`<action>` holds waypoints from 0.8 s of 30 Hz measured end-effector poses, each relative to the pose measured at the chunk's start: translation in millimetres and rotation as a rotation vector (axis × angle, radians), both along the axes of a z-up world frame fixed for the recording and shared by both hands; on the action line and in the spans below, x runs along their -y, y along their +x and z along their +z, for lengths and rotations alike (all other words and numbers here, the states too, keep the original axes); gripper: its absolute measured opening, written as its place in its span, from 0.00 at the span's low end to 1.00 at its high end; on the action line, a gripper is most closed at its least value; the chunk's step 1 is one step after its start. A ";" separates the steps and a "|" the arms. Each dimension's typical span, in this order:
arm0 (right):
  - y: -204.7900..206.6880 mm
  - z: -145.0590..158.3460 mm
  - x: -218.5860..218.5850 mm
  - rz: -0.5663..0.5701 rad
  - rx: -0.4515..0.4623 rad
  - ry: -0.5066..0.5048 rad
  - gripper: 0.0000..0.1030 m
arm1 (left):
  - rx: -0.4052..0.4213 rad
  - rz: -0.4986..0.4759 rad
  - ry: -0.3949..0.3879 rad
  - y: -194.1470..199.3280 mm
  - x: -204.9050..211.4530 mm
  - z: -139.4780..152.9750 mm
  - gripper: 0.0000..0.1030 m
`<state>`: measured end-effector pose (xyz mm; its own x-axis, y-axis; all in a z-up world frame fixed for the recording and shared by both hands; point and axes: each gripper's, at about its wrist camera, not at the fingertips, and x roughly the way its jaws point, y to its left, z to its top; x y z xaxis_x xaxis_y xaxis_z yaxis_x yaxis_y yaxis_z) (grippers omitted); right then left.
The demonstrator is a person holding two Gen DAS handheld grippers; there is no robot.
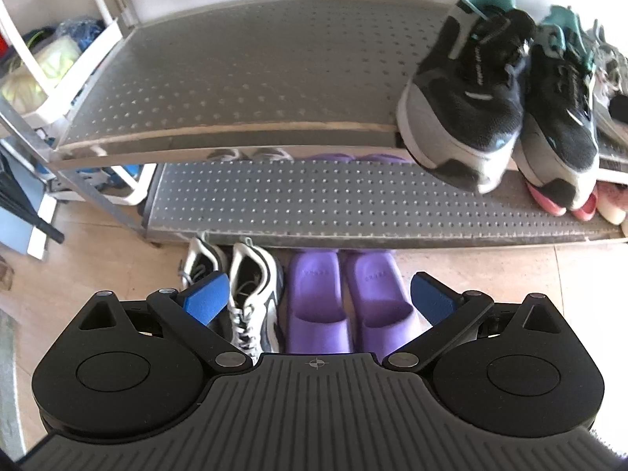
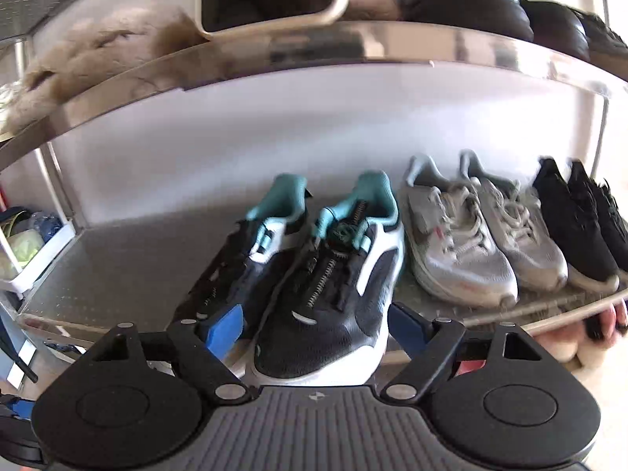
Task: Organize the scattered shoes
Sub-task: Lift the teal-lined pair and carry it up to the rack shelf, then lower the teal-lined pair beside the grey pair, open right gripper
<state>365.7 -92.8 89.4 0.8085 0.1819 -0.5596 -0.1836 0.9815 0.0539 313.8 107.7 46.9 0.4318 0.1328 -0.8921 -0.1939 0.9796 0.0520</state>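
Your perforated metal shelf (image 1: 243, 78) carries black-and-teal sneakers (image 1: 467, 114) at upper right; purple rubber slides (image 1: 345, 298) and white laced sneakers (image 1: 251, 290) lie on the tiled floor (image 1: 588, 294).

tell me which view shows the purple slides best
The left wrist view: the pair of purple rubber slides lies side by side on the tan floor, seen between the open left gripper's fingers. The right wrist view shows none of them.

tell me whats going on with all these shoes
A person is tidying shoes with a gripper in each hand. The right gripper is open around the toe of a black and teal sneaker on the metal shelf, beside its mate. The left gripper hangs open over white sneakers and purple slides, both on the floor.
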 end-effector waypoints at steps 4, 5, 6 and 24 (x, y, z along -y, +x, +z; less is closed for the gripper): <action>11.7 -8.8 -1.9 -0.003 -0.042 0.032 0.83 | -0.014 0.005 0.005 1.6 3.1 -5.4 0.98; 11.0 -11.6 -3.3 -0.001 -0.050 0.039 0.82 | -0.014 0.011 0.003 2.9 2.6 -6.0 0.98; 7.2 -13.6 -7.1 0.016 -0.060 0.052 0.80 | -0.013 0.015 0.003 3.4 1.4 -5.9 0.98; 29.8 -67.3 -4.7 -0.074 -0.550 0.274 0.39 | -0.013 0.131 0.020 33.3 -19.0 -13.9 0.98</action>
<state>395.5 -88.0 22.1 0.4305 0.3325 -0.8391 0.0109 0.9277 0.3732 347.1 126.7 33.0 0.3979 0.2051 -0.8942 -0.3195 0.9446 0.0745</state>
